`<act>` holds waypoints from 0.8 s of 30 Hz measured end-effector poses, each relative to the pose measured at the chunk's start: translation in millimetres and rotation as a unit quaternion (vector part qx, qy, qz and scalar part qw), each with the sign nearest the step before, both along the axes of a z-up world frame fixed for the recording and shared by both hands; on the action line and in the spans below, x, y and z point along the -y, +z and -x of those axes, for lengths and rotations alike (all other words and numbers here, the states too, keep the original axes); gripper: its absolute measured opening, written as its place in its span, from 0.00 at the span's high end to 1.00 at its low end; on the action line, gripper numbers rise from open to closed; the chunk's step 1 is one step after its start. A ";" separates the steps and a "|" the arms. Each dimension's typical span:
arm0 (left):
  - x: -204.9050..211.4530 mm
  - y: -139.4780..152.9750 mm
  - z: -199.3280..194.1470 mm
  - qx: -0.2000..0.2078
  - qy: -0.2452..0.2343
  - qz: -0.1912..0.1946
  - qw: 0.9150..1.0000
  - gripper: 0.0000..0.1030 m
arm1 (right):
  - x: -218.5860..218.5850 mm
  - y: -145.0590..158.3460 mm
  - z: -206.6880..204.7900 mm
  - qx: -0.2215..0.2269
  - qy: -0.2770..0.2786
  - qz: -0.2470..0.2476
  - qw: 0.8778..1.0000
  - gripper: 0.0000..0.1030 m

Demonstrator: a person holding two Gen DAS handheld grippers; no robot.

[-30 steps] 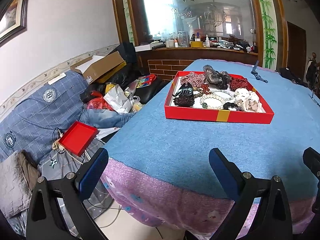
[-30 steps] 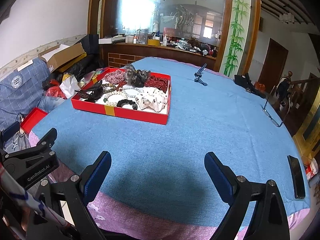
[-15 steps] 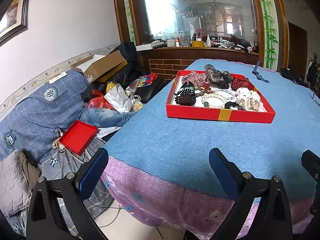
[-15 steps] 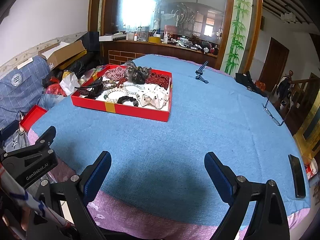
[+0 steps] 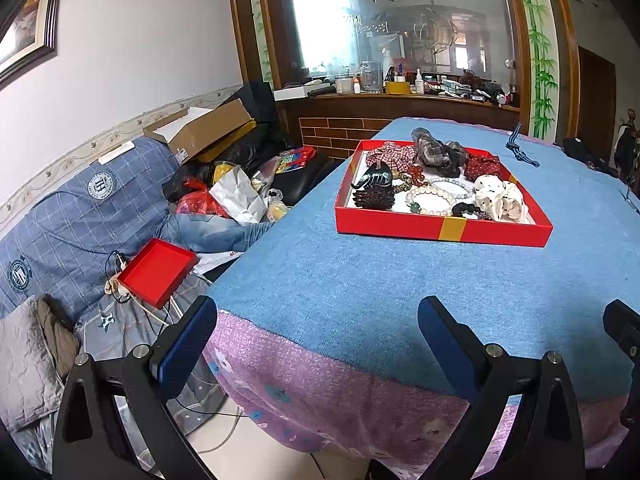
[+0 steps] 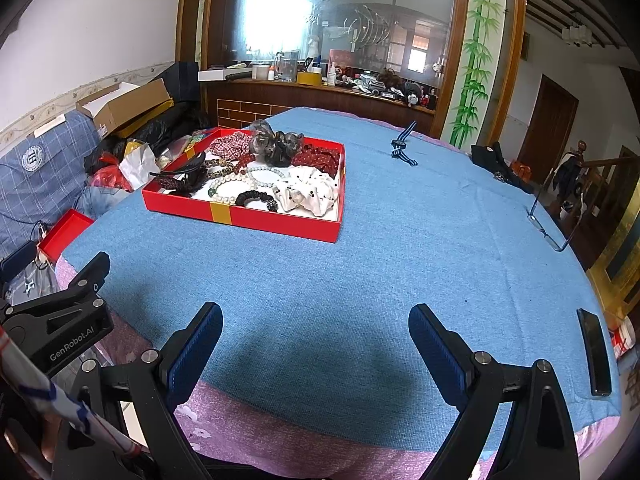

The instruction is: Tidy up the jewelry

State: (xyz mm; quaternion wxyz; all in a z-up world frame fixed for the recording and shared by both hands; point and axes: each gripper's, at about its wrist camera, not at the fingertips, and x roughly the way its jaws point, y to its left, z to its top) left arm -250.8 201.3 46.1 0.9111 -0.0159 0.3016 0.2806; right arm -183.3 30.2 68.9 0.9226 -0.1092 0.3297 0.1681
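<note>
Both grippers, left (image 5: 316,322) and right (image 6: 316,330), hover wide and empty near the table edge, well short of the red tray (image 6: 276,222) (bracelets, scrunchies and clips already inside), a scene fitting either approach or completion.

A shallow red cardboard tray (image 6: 276,222) — one gold band. It holds a white black-dotted fabric scrunchie (image 6: 308,194) and sits on a plain blue woven tablecloth (image 6: 360,272).

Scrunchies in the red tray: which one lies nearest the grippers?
The white scrunchie with dark dots, at the tray's near right corner. The red dotted, grey and plaid ones sit along the far side.
</note>
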 end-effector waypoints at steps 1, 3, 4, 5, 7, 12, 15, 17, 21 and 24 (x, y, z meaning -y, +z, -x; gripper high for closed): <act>0.0 -0.5 0.6 0.000 0.000 0.000 1.000 0.03 | -0.2 0.2 -0.1 0.000 0.000 0.000 1.000 0.06; -0.1 -0.3 1.0 0.000 -0.001 0.001 1.000 0.03 | 0.1 -0.1 0.0 0.000 0.000 0.000 1.000 0.06; 0.5 -0.7 1.6 0.000 0.000 0.001 1.000 0.03 | -0.1 0.2 -0.1 0.000 0.000 0.000 1.000 0.06; 0.2 -1.1 2.0 0.000 0.000 0.000 1.000 0.03 | -0.1 0.0 0.0 0.000 0.000 0.000 1.000 0.06; -0.3 -1.0 1.8 0.001 0.000 0.001 1.000 0.03 | 0.0 0.2 0.0 0.000 0.000 0.000 1.000 0.06; 0.2 -1.0 2.0 0.001 0.001 0.001 1.000 0.03 | -0.3 -0.1 -0.4 -0.001 0.000 0.000 1.000 0.06; -0.4 -1.5 2.8 0.001 0.000 0.002 1.000 0.03 | 0.1 -0.9 -0.5 -0.001 0.000 0.001 1.000 0.06; 0.2 -1.1 2.2 0.000 0.000 0.001 1.000 0.03 | 0.3 -1.3 -0.6 0.000 0.000 0.000 1.000 0.06; 0.3 -1.1 2.3 0.000 0.001 0.001 1.000 0.03 | -0.1 -1.0 -0.7 -0.001 0.000 0.001 1.000 0.06; 0.0 -1.4 2.4 0.001 0.001 0.002 1.000 0.03 | 0.1 -1.5 -0.9 -0.001 0.000 0.001 1.000 0.06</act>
